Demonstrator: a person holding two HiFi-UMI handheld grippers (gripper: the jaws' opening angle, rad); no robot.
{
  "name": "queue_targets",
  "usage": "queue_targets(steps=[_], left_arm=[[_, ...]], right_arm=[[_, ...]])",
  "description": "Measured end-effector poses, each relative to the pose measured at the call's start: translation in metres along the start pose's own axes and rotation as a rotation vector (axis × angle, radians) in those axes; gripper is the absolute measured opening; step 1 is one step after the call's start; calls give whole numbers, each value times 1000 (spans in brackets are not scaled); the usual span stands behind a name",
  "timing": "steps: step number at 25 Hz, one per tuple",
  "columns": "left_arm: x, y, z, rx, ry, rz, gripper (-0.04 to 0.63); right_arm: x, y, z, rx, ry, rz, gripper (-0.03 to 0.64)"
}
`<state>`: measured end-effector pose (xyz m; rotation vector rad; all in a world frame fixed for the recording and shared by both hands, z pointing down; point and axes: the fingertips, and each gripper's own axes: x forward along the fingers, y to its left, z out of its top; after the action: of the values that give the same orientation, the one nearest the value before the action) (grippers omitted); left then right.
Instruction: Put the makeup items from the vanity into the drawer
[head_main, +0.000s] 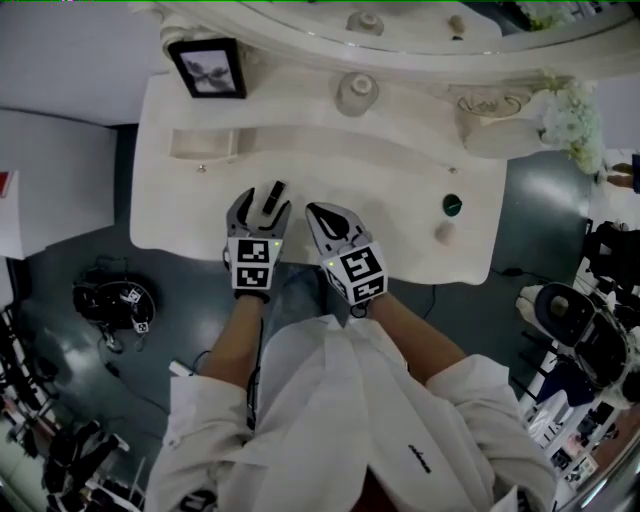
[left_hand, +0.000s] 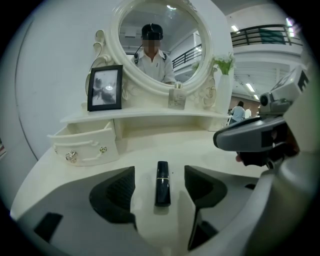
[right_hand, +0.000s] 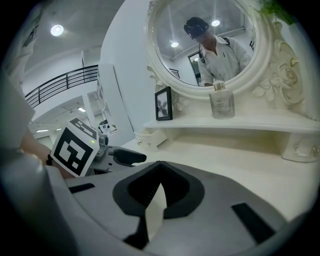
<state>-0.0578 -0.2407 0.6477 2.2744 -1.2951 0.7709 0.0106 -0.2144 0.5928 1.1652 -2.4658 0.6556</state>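
Note:
A black lipstick (head_main: 273, 196) lies on the white vanity top (head_main: 390, 170). In the left gripper view the lipstick (left_hand: 162, 183) rests lengthwise between the jaws, with a gap to each pad. My left gripper (head_main: 263, 210) is open around it and low over the top. Just to its right, my right gripper (head_main: 316, 212) is shut, its tips meeting with nothing between them (right_hand: 158, 163). The small drawer (head_main: 203, 146) stands pulled open at the vanity's back left, also in the left gripper view (left_hand: 85, 145). A green round item (head_main: 452, 205) and a small beige item (head_main: 444, 234) sit at the right.
A framed picture (head_main: 208, 68) and a perfume bottle (head_main: 356, 93) stand on the raised back shelf under the oval mirror (left_hand: 160, 45). A vase of flowers (head_main: 572, 115) is at the far right. Headphones (head_main: 115, 303) lie on the floor at the left.

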Motion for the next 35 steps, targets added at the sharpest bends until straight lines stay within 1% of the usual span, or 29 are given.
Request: queue_targets(steps=[3, 8, 14, 19, 24, 28, 32, 35], left_arm=[[5, 2, -3, 6, 9, 7, 310], [11, 4, -8, 13, 26, 12, 296], [17, 4, -15, 34, 50, 20, 276], [17, 4, -17, 52, 56, 26, 253], [17, 4, -19, 71, 61, 31, 245], [17, 5, -21, 90, 72, 38, 206], [19, 4, -22, 107, 73, 30, 192], [19, 2, -22, 112, 75, 27, 167]], right_arm=[[5, -1, -5, 4, 14, 4, 18], [12, 0, -10, 14, 26, 8, 17], [17, -2, -16, 12, 22, 1, 18], [20, -1, -20, 18, 35, -1, 18], [22, 2, -23, 20, 40, 3, 17], [24, 2, -24, 15, 42, 4, 17], [24, 1, -23, 13, 41, 2, 17], [23, 2, -23, 16, 44, 0, 17]])
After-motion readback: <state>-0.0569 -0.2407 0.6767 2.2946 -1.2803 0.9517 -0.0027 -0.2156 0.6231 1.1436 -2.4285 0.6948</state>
